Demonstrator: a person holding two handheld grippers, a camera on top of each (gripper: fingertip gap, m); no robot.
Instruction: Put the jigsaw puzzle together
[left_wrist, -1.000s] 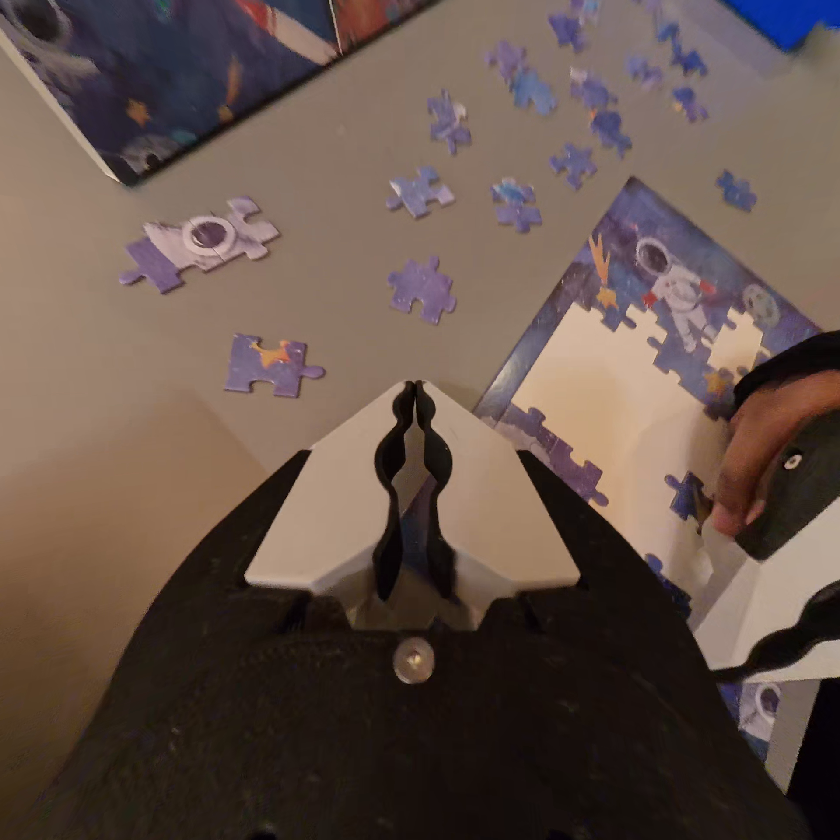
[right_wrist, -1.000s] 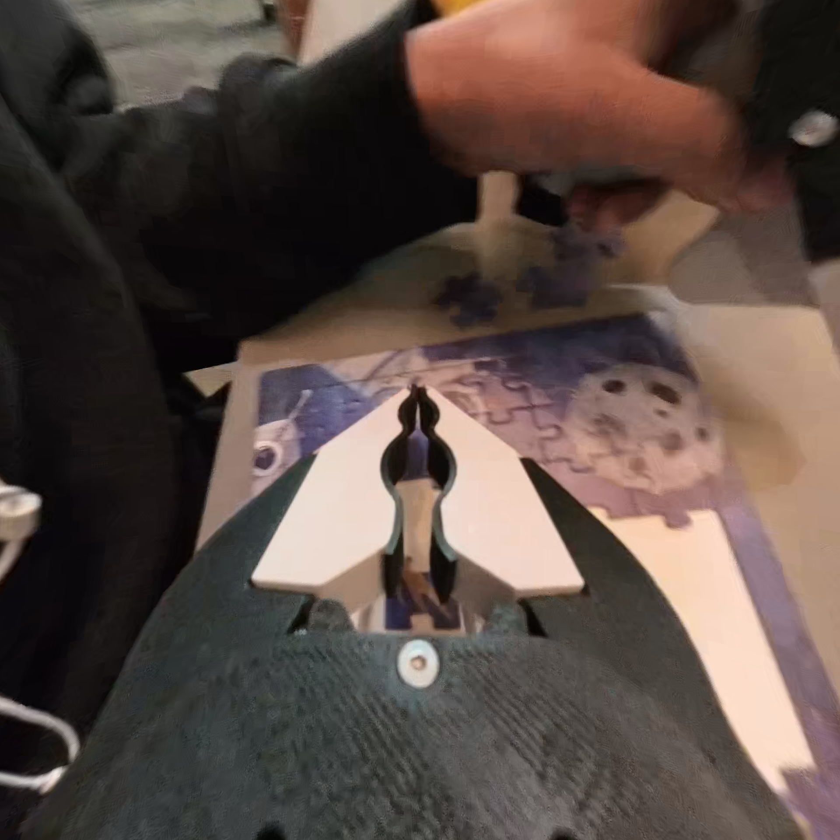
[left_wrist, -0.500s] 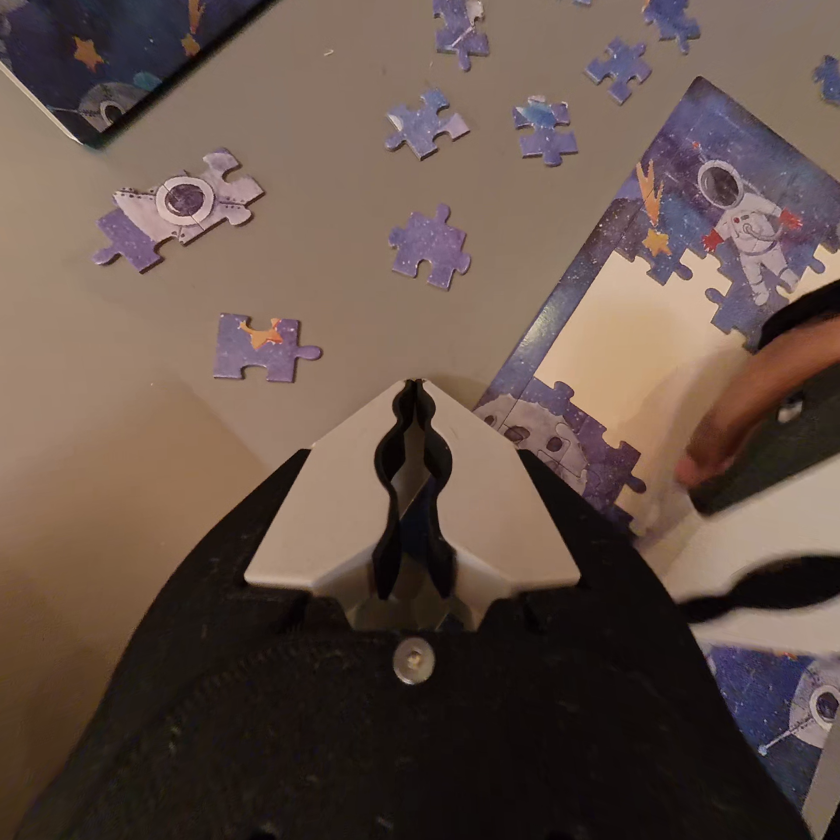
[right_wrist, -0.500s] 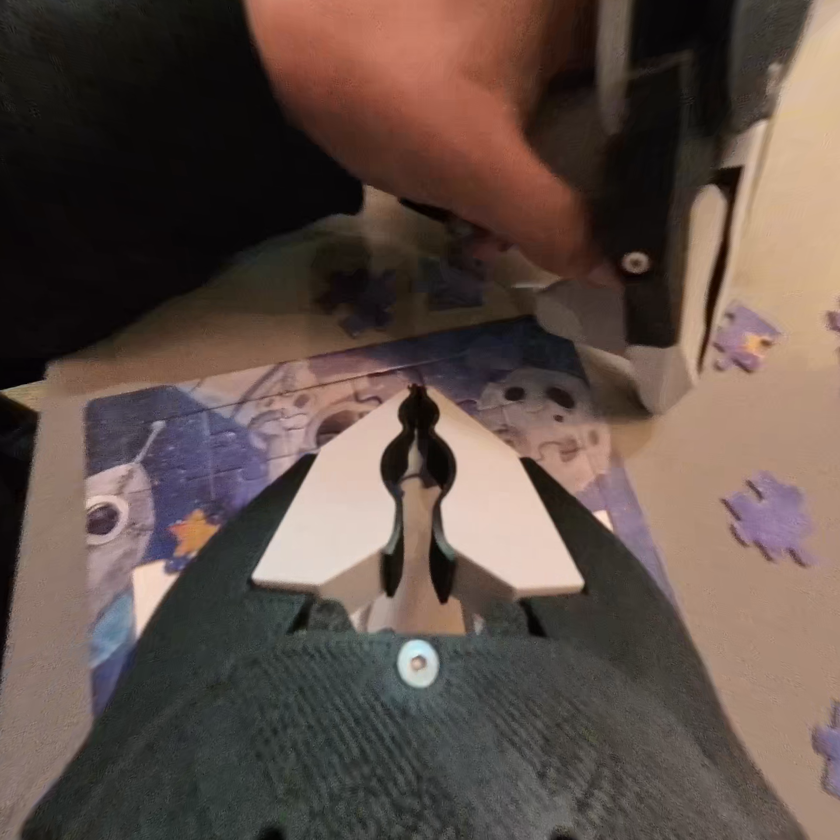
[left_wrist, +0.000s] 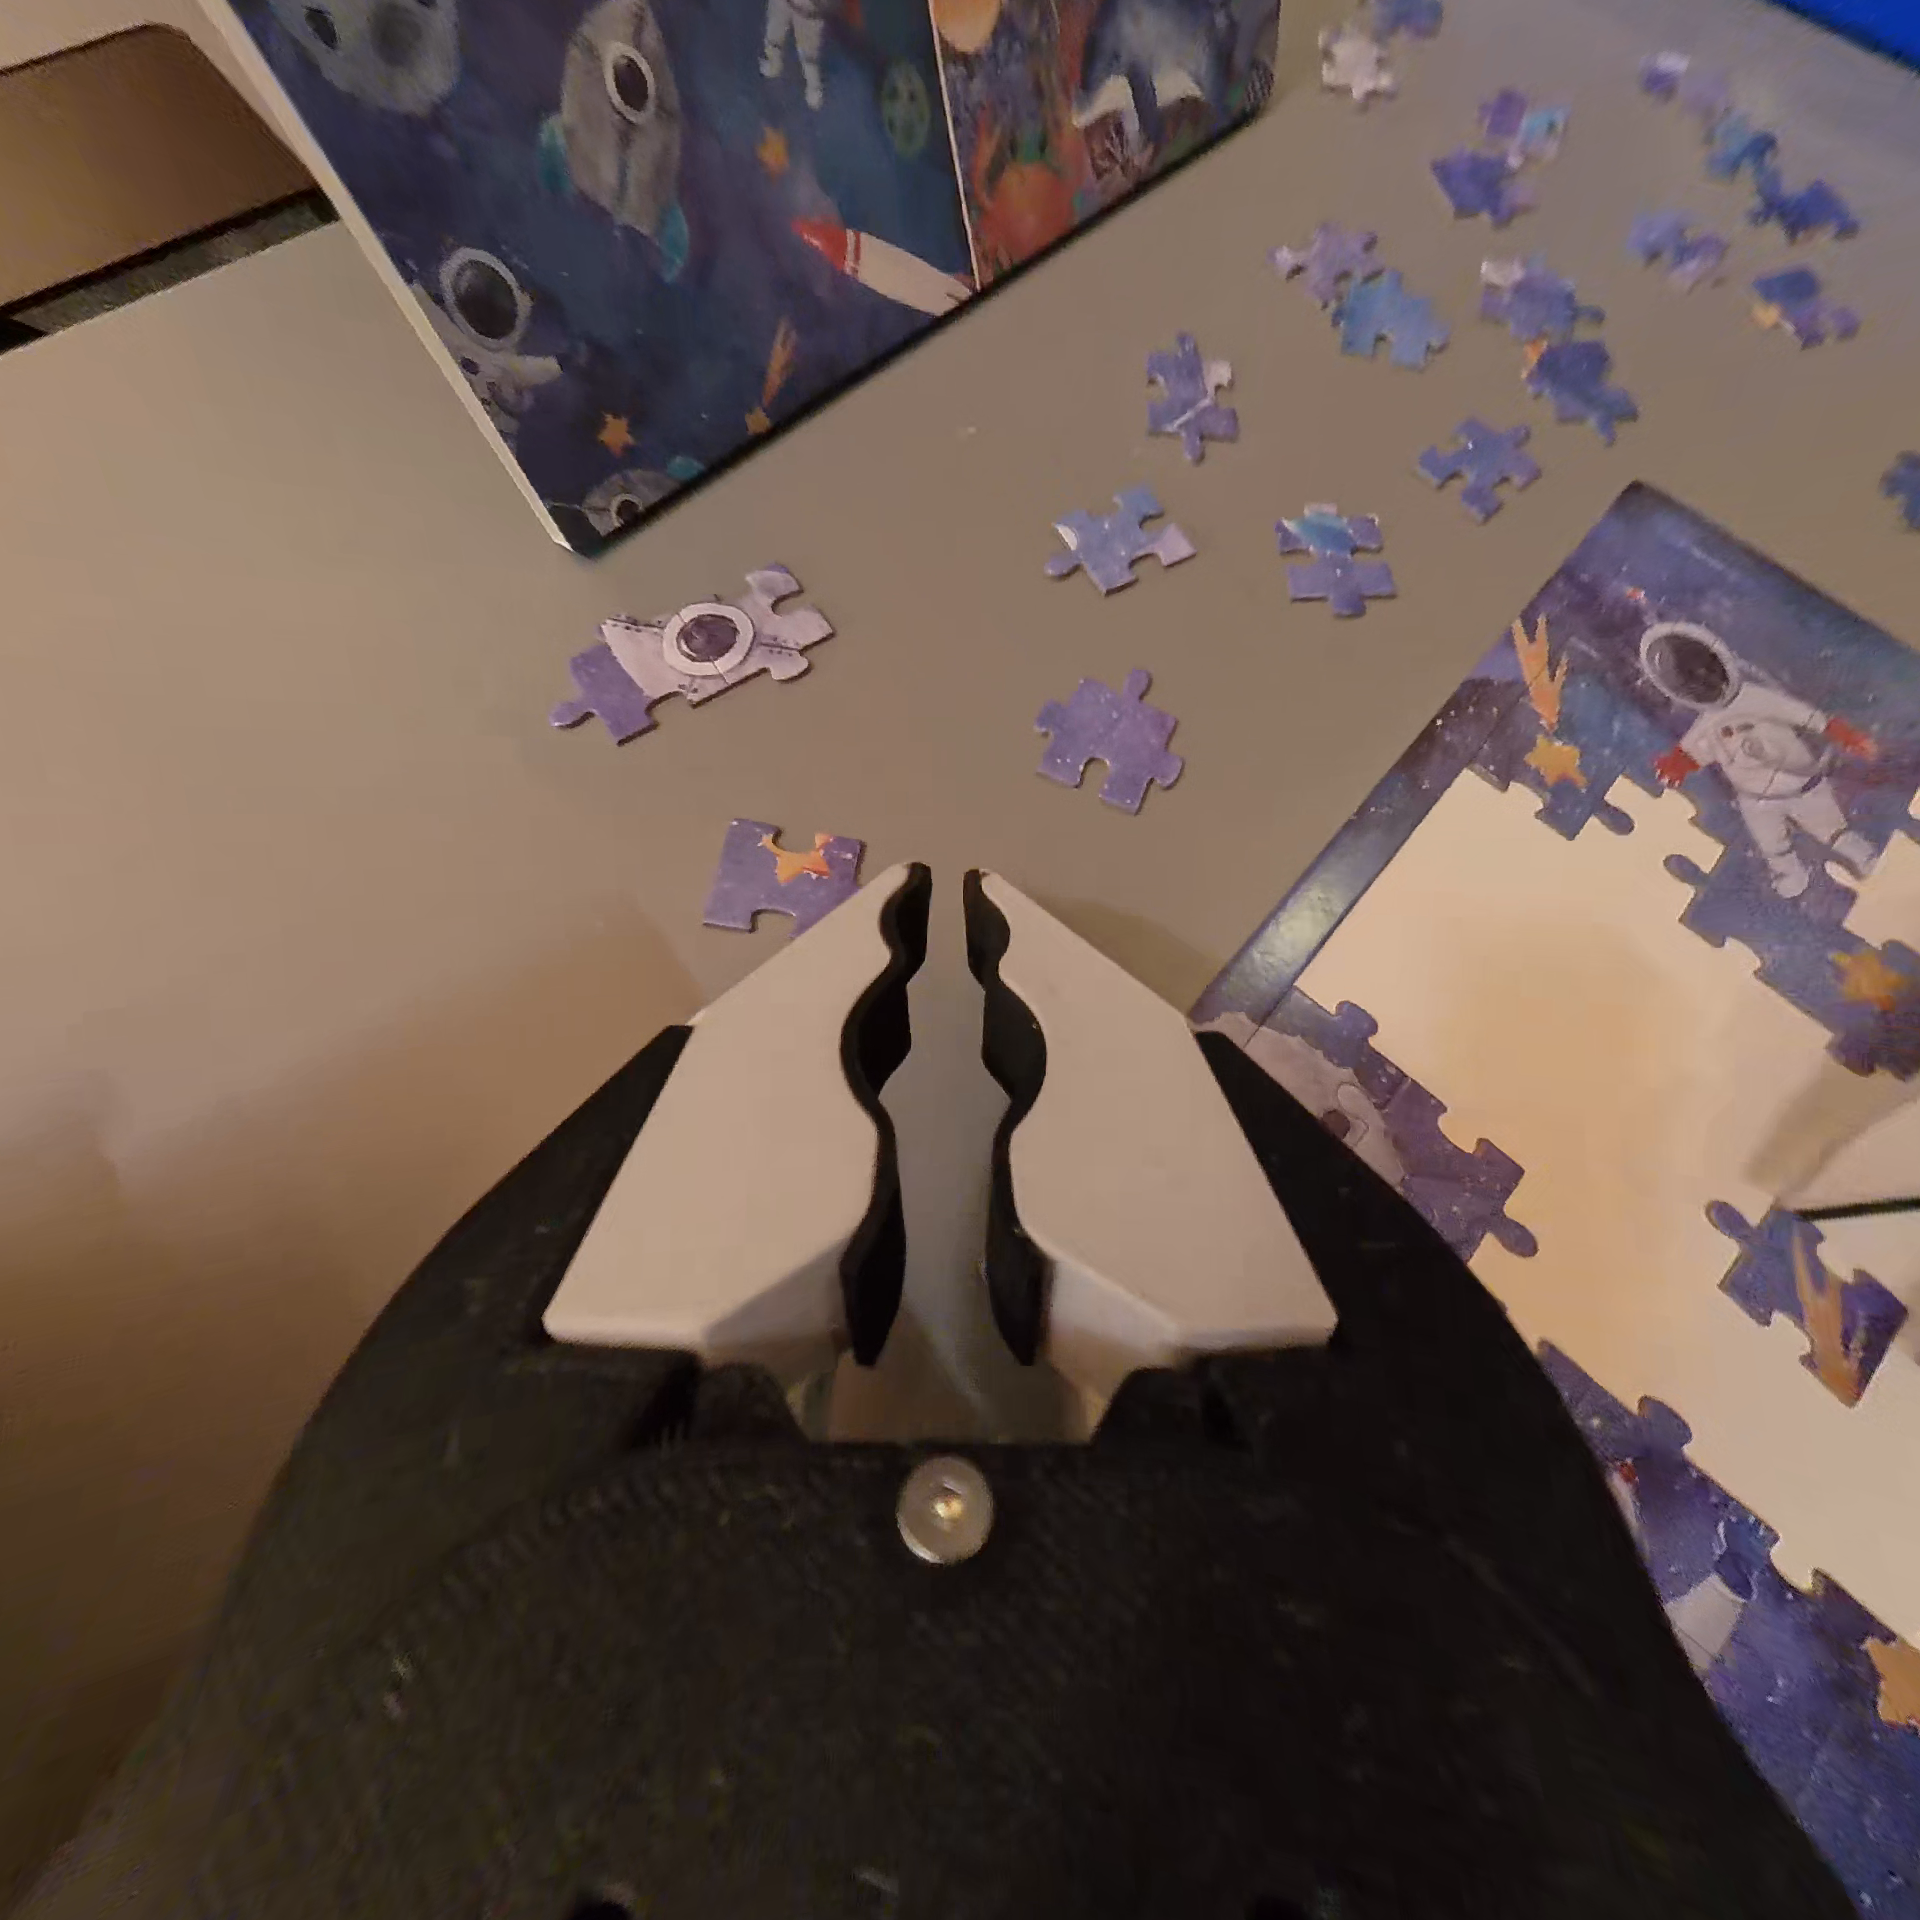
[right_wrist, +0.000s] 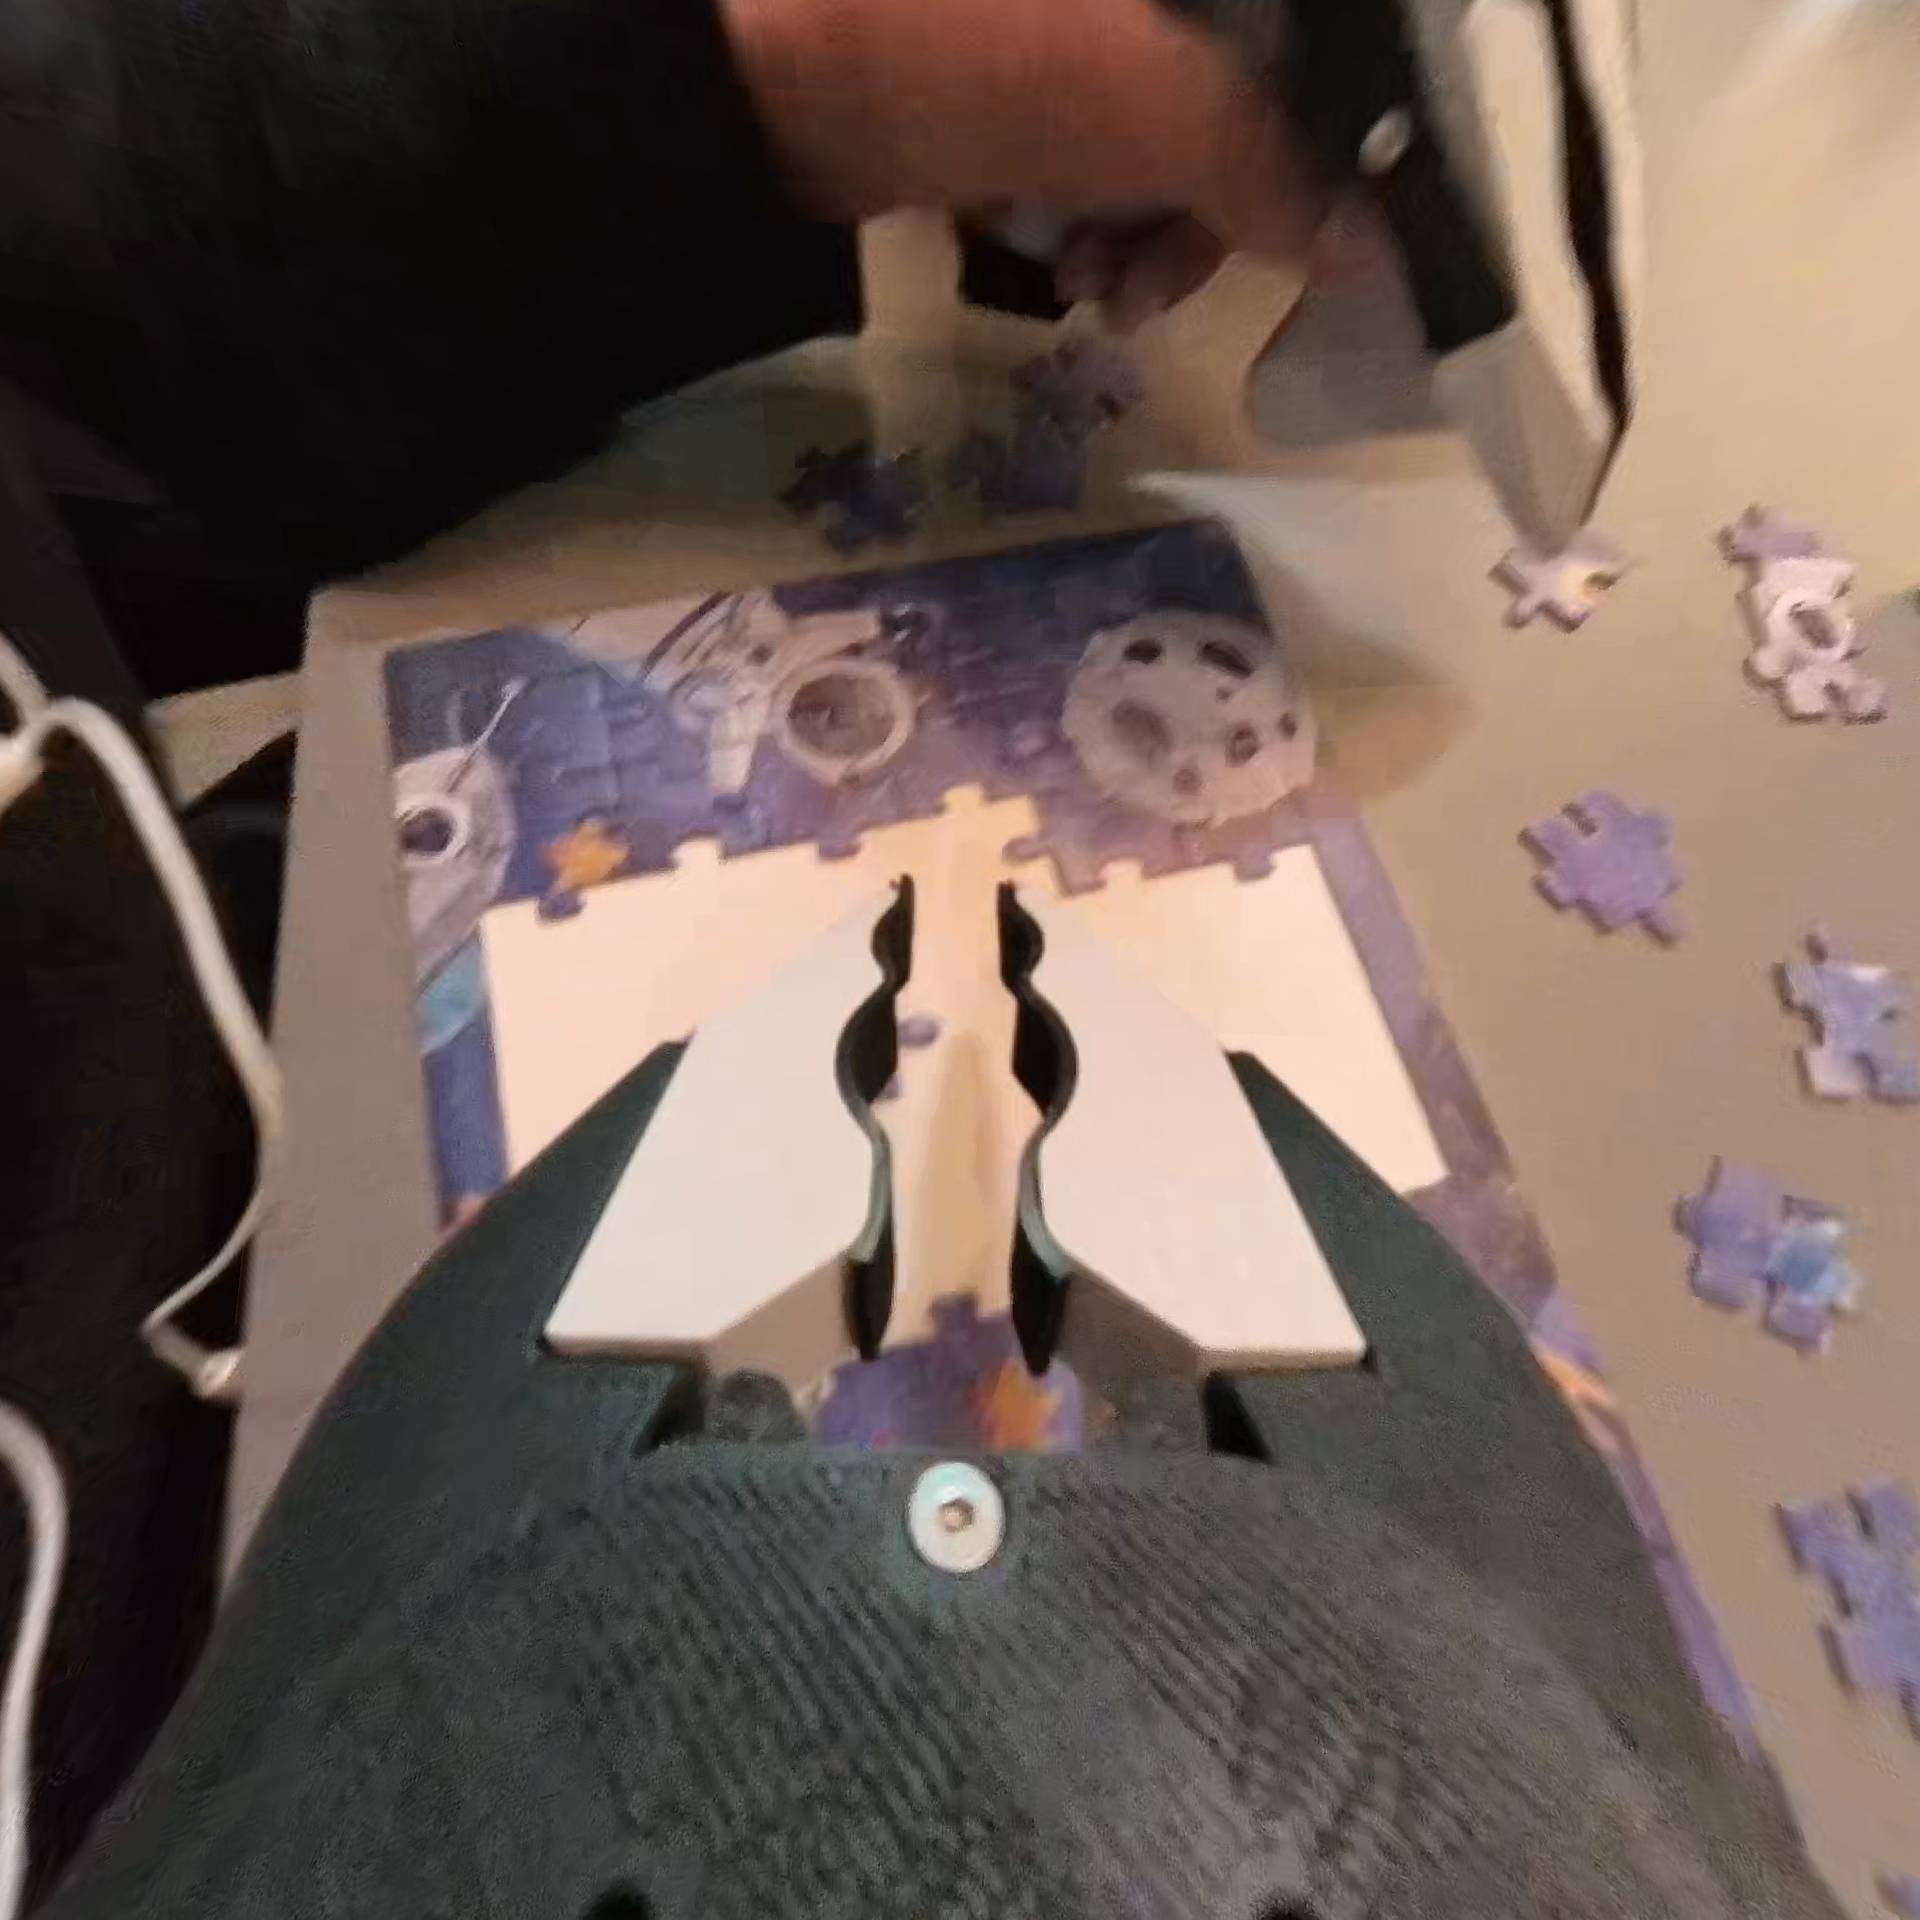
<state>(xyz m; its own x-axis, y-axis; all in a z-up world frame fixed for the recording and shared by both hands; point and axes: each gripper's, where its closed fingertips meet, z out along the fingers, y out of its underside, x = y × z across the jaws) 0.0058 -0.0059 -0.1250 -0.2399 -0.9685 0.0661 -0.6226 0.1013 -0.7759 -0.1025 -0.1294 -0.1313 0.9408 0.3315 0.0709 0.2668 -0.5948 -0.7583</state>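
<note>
- Fingertips of the left gripper (left_wrist: 943, 883) stand slightly parted over the grey table (left_wrist: 312, 831), nothing between them.
- Nearest thing is a purple puzzle piece with an orange star (left_wrist: 774, 871), lying just beside the left fingertip at about ten o'clock, partly hidden behind it.
- Plain purple piece (left_wrist: 1112, 746) lies at one o'clock; a joined pair showing a porthole (left_wrist: 696, 655) at eleven.
- Puzzle box (left_wrist: 665, 208) stands at twelve o'clock, loose pieces scattered toward two.
- Right gripper (right_wrist: 954, 899) is open a little wider and holds nothing, hovering above the bare cream middle of the half-built puzzle board (right_wrist: 1351, 997).
- Blurred hand (right_wrist: 1018, 114) shows at twelve o'clock.
</note>
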